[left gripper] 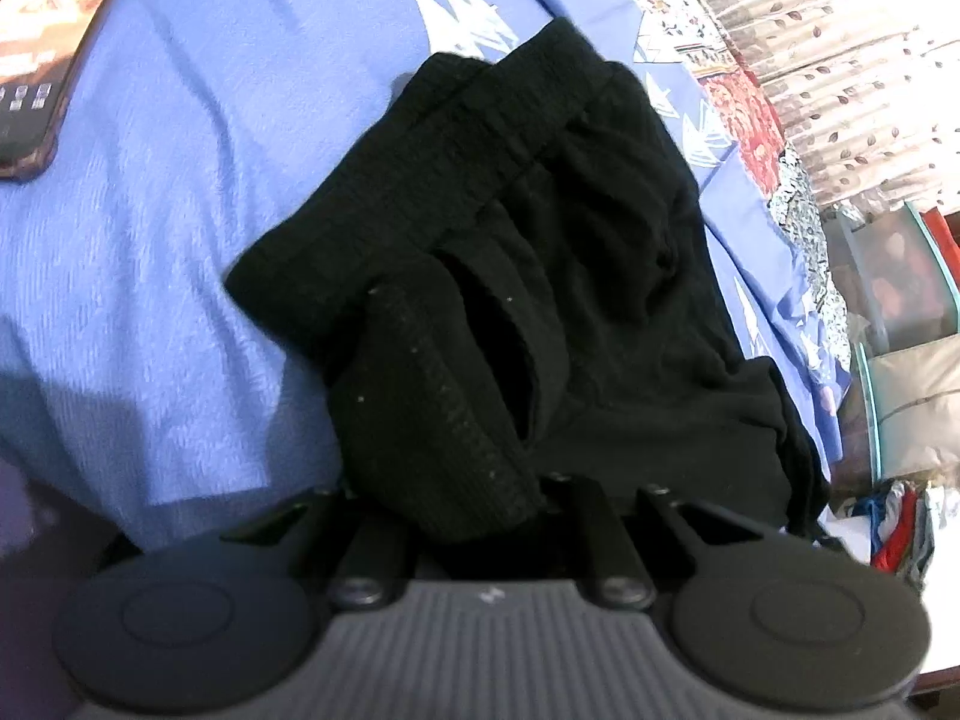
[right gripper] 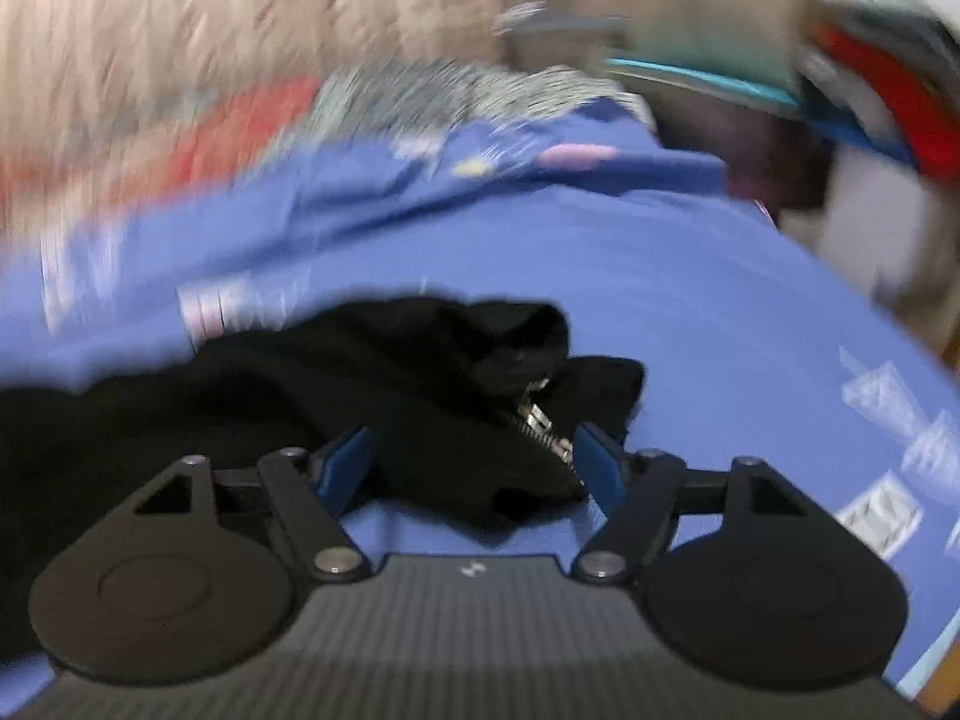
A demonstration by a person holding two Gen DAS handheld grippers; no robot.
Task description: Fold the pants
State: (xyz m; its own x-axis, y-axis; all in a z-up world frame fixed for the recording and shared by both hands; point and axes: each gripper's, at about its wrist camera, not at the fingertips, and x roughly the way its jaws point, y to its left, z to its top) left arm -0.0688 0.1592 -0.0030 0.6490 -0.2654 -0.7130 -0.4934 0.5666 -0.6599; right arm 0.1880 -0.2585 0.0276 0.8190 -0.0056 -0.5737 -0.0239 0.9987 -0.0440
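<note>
Pants (left gripper: pixel 498 276) are lying bunched on the blue sheet (left gripper: pixel 150 210), fold under way. Left gripper (left gripper: pixel 480 504) is pinching a bundle of the black cloth, fingers buried in it. Right gripper (right gripper: pixel 471 468) is standing open, jaws straddling the zipper (right gripper: pixel 540 420) edge; view blurred. Next move probably calls for closing right, then carrying both ends over together. A remote (left gripper: pixel 36 60) is lying well apart.
</note>
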